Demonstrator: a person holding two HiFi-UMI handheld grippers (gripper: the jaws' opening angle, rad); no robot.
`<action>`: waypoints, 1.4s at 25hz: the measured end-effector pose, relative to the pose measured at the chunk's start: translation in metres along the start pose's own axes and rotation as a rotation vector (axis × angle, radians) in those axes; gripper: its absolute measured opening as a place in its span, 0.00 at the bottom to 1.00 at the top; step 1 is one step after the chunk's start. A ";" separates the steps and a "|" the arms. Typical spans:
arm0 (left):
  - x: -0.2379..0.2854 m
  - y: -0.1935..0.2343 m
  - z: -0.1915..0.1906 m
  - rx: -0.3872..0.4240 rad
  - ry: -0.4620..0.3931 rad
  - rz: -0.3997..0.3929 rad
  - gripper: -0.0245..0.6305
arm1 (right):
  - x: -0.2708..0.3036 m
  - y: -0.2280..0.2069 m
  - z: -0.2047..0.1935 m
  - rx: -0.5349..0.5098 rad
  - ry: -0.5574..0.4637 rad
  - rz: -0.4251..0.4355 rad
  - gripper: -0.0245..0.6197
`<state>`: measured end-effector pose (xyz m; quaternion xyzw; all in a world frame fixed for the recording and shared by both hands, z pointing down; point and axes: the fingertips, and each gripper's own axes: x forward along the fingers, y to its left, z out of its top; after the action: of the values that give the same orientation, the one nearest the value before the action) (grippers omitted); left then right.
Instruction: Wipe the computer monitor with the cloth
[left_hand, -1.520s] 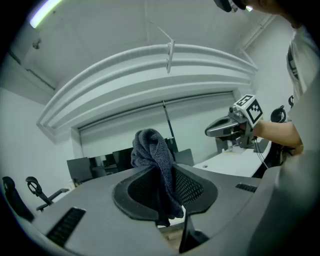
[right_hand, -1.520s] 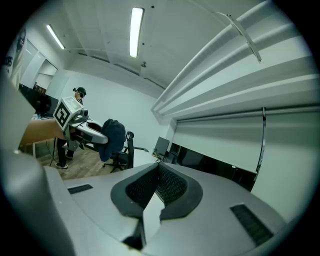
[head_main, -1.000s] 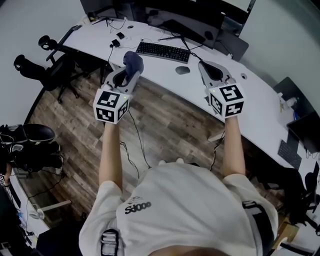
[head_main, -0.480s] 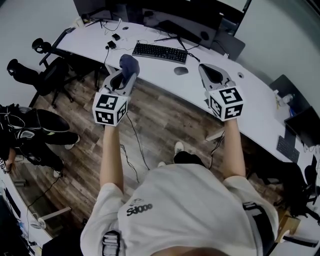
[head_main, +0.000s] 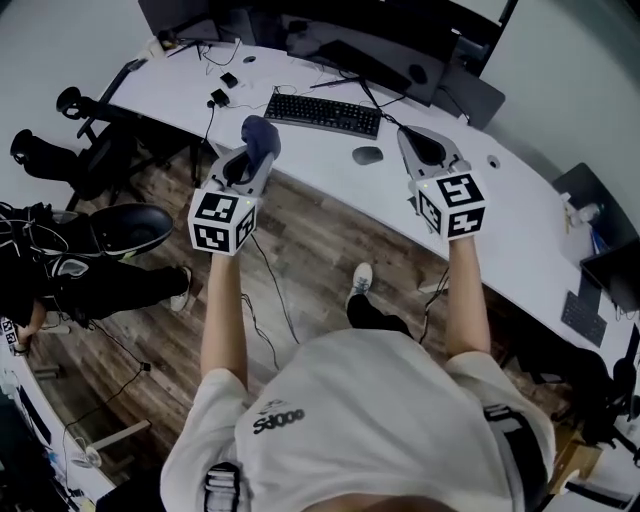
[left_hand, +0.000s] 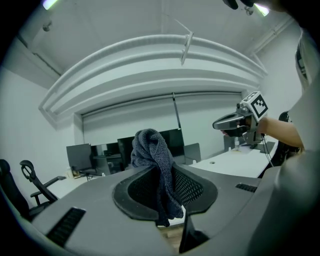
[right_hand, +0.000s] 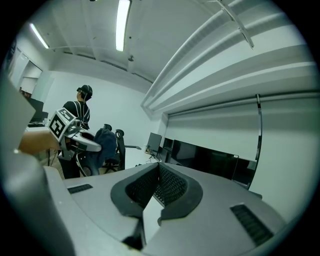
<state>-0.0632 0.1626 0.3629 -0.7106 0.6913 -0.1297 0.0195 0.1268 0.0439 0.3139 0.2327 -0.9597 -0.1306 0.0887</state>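
Observation:
A dark grey knitted cloth (head_main: 262, 134) sticks up from the tips of my left gripper (head_main: 252, 158), which is shut on it above the wooden floor in front of the desk. In the left gripper view the cloth (left_hand: 152, 150) hangs bunched between the jaws. My right gripper (head_main: 411, 136) is held level beside it over the desk edge, shut, with nothing in it. A wide dark monitor (head_main: 385, 52) stands at the back of the white desk (head_main: 300, 145). It also shows in the right gripper view as the monitor (right_hand: 215, 162), well beyond both grippers.
A black keyboard (head_main: 322, 113) and a mouse (head_main: 367, 155) lie on the desk before the monitor, with cables (head_main: 215, 95) to the left. A black office chair (head_main: 75, 150) stands at left. A person in dark clothes (head_main: 60, 270) is on the floor at far left.
The desk has slid slightly lower in the head view as I step closer. The person at far left has moved. Both grippers keep their pose, the cloth still held.

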 end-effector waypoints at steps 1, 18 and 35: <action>0.013 0.007 0.001 -0.001 0.006 0.004 0.19 | 0.011 -0.010 -0.002 0.002 -0.002 -0.002 0.05; 0.242 0.086 0.046 -0.002 0.026 0.040 0.19 | 0.180 -0.192 -0.014 0.055 -0.032 0.038 0.05; 0.363 0.216 0.028 -0.002 0.050 -0.024 0.19 | 0.306 -0.228 -0.021 0.085 0.057 -0.003 0.05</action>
<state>-0.2645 -0.2100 0.3480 -0.7155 0.6830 -0.1470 -0.0003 -0.0399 -0.3001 0.3010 0.2411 -0.9611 -0.0832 0.1057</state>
